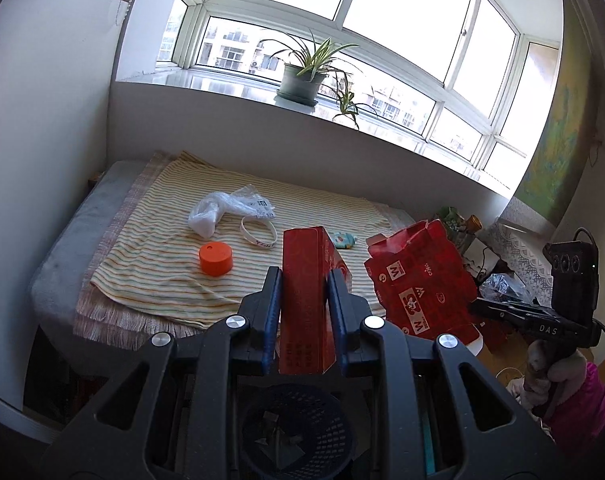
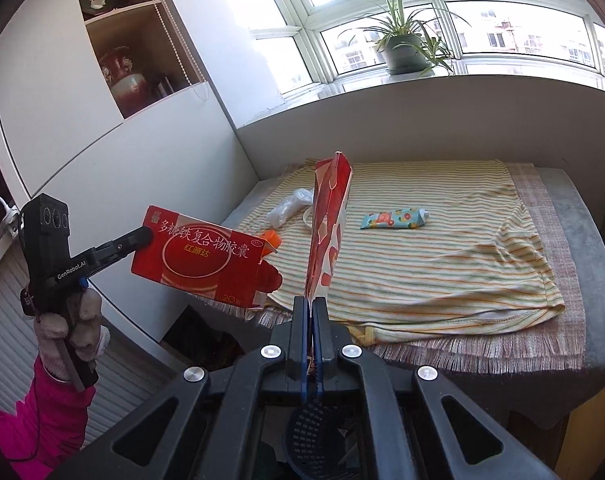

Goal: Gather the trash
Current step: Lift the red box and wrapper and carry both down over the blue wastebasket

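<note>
1. Left gripper [image 1: 304, 280] clamps a red medicine box [image 1: 308, 300], held in the air off the bed's near edge, above a dark mesh wastebasket [image 1: 298, 432].
2. Right gripper [image 2: 309, 308] pinches a flattened red carton [image 2: 328, 224], also clear of the bed.
3. On the striped cloth [image 2: 422, 248]: orange cap [image 1: 216, 259], crumpled plastic bag [image 1: 218, 208], white wristband [image 1: 258, 232], patterned tube [image 2: 394, 218].

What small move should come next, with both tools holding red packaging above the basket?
Probably open the left tool to drop the red medicine box: the dark mesh basket sits directly below it. The right tool, clamped on the flattened red carton, could release afterwards.
</note>
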`<state>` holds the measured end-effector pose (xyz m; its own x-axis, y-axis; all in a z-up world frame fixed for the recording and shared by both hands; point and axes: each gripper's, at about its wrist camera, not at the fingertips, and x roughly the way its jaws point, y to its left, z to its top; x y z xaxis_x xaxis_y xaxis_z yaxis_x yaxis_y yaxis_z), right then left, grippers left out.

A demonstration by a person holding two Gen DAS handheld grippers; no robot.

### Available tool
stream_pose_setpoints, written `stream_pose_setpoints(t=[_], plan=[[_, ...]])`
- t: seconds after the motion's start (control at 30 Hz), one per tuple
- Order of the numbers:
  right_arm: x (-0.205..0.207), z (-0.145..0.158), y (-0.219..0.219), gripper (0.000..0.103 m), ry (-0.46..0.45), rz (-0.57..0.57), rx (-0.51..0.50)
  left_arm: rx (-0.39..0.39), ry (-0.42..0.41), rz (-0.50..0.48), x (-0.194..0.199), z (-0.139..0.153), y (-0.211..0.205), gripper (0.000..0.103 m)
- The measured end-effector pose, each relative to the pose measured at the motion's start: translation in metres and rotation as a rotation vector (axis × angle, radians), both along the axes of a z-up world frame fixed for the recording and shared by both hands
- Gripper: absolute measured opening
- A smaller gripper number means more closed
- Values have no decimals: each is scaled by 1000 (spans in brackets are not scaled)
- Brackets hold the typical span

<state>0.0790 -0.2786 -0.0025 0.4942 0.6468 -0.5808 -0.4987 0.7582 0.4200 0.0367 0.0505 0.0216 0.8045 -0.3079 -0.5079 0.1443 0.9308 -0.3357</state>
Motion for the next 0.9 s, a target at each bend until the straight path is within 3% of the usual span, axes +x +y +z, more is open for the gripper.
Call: stream_pose_setpoints(t=[0.5,0.9], plan=[[-55,-44,-2,0,111,50,-23,15,92,-23,-35,-41,-7,22],[-69,-109,8,0,263,79,-65,18,222,-63,-31,-97,-22,22]])
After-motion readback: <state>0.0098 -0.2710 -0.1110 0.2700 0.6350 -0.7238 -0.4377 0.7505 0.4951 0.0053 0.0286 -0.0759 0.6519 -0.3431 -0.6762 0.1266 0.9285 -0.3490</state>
